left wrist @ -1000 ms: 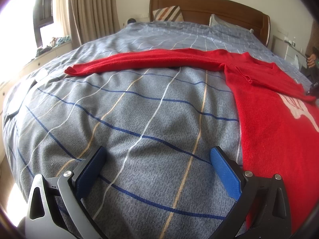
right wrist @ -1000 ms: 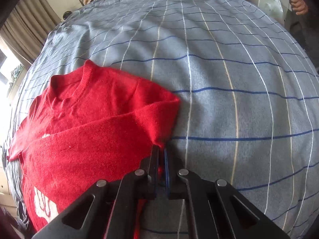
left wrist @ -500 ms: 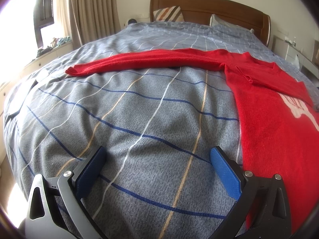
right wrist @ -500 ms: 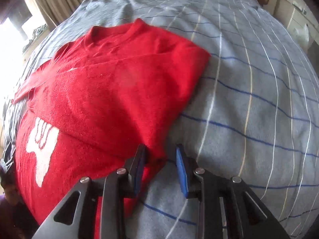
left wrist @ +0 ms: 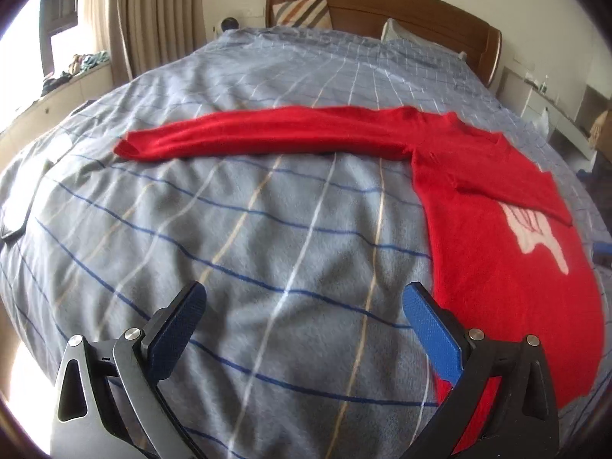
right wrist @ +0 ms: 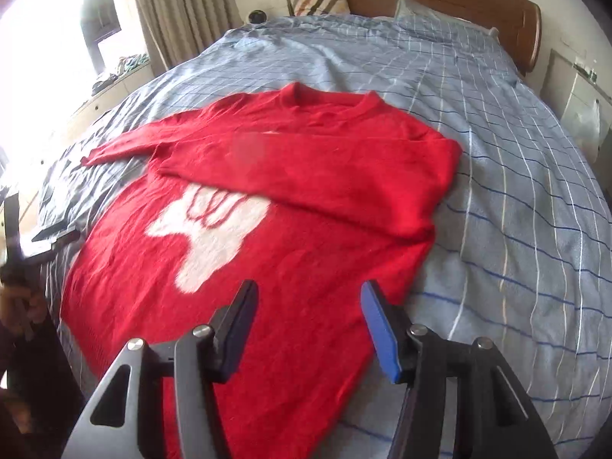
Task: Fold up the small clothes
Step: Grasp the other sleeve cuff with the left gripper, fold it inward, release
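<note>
Right wrist view is showing the right gripper (right wrist: 306, 317) with jaws just opening, empty, above the sweater (right wrist: 306, 267), so one sleeve (right wrist: 306, 168) is lying folded while the left gripper (left wrist: 302, 317) is waiting open.

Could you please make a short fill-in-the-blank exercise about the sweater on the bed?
1. The colour of the sweater is ____.
2. The figure knitted on its front is ____.
3. One sleeve lies stretched out; the other sleeve is ____ over the chest.
4. The right claw holds ____.

Missing words: red; white; folded; nothing
</note>
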Tool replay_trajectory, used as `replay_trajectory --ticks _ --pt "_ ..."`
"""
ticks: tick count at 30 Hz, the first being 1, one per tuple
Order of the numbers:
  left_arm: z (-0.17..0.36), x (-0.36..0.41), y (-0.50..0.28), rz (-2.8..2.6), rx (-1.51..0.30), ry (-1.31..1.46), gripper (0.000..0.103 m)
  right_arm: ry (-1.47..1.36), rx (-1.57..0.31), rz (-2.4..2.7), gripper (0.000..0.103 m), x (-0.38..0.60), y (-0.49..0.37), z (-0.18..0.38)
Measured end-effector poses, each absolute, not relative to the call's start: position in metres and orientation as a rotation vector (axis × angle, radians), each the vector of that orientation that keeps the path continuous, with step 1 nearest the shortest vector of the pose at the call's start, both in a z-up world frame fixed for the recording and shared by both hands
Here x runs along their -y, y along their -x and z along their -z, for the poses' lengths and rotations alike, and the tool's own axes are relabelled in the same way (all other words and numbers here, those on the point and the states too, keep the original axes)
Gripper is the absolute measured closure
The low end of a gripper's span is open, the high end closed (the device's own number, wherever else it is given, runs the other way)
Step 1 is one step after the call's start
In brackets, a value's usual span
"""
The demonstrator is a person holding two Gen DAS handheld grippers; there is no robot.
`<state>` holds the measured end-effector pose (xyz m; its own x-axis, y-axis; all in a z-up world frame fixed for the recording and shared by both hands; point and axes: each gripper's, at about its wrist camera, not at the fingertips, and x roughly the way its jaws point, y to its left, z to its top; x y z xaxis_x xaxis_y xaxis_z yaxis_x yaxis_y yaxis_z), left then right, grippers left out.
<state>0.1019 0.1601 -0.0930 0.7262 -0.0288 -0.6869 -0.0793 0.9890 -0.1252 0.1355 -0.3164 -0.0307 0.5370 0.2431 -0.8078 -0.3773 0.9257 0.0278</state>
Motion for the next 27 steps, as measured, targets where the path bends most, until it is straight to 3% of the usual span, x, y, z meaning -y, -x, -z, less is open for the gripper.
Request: replay_trajectory --ticks 5,12,14,15,16,21,27 --pt "0.057 -0.260 -0.145 -0.156 -0.705 0.330 0.000 0.163 -0.893 -0.448 0.042 0.275 -0.079 0.037" --pt "0.110 -0.354 -0.230 -0.291 -0.874 0.590 0.006 0.146 -0.863 -0.493 0.041 0.229 -0.040 0.038" --pt "0.117 -0.352 -0.239 -0.297 -0.848 0.613 0.031 0.137 -0.862 -0.490 0.041 0.222 -0.033 0.039" --pt "0.119 -0.351 -0.241 -0.290 -0.834 0.616 0.068 0.126 -0.865 -0.487 0.041 0.221 -0.031 0.039" --pt "0.120 -0.349 -0.243 -0.305 -0.840 0.610 0.097 0.111 -0.867 -0.484 0.041 0.220 -0.028 0.040" --pt "0.062 -0.314 -0.242 -0.313 -0.744 0.434 0.100 0.092 -0.852 -0.469 0.041 0.226 -0.009 0.037" --pt "-0.066 -0.153 -0.250 0.059 -0.621 0.102 0.100 0.086 -0.824 -0.452 0.038 0.238 0.017 0.041"
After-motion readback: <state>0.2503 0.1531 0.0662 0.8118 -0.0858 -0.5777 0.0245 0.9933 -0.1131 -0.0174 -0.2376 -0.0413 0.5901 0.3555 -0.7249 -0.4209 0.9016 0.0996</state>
